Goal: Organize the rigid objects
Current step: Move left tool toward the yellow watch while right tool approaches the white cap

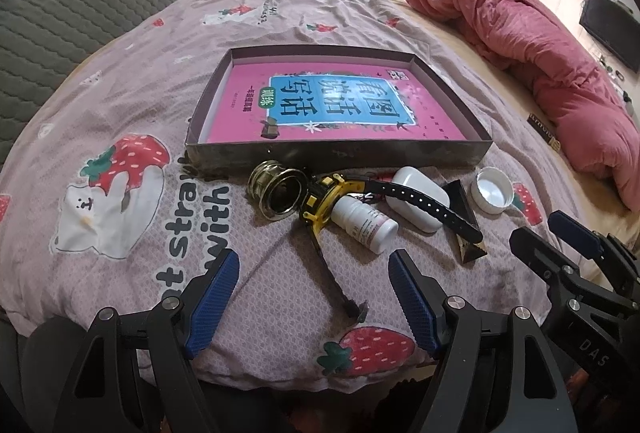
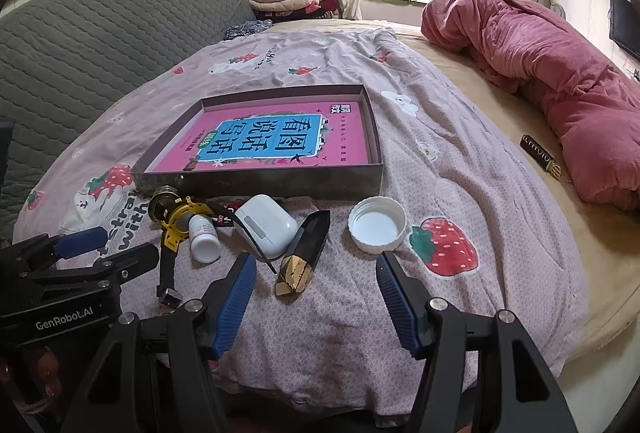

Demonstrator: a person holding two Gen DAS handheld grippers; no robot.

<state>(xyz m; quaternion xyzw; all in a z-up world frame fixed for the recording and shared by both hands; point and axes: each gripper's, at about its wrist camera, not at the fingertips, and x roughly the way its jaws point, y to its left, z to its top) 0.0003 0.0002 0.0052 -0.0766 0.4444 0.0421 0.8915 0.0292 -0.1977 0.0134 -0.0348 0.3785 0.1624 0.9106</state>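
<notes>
Presently both tongs, left tongs (image 1: pixel 314 267) and right tongs (image 2: pixel 316 271), stand wide and empty above the bed (image 2: pixel 460 169); shallow box (image 2: pixel 260 183) at twelve o'clock, white cap (image 2: pixel 376 225) at one.

Glossy white plastic case (image 2: pixel 266 225), shiny brass-like metal ring (image 1: pixel 276 191), cloth quilt (image 1: pixel 120 113)

home bedroom | bed (image 2: pixel 460 161), rolled quilt (image 2: pixel 560 73), wall TV (image 2: pixel 626 25) prob.

clutter (image 1: pixel 360 209) before tray (image 1: pixel 336 153), quilt (image 2: pixel 340 313) seemingly clear
</notes>
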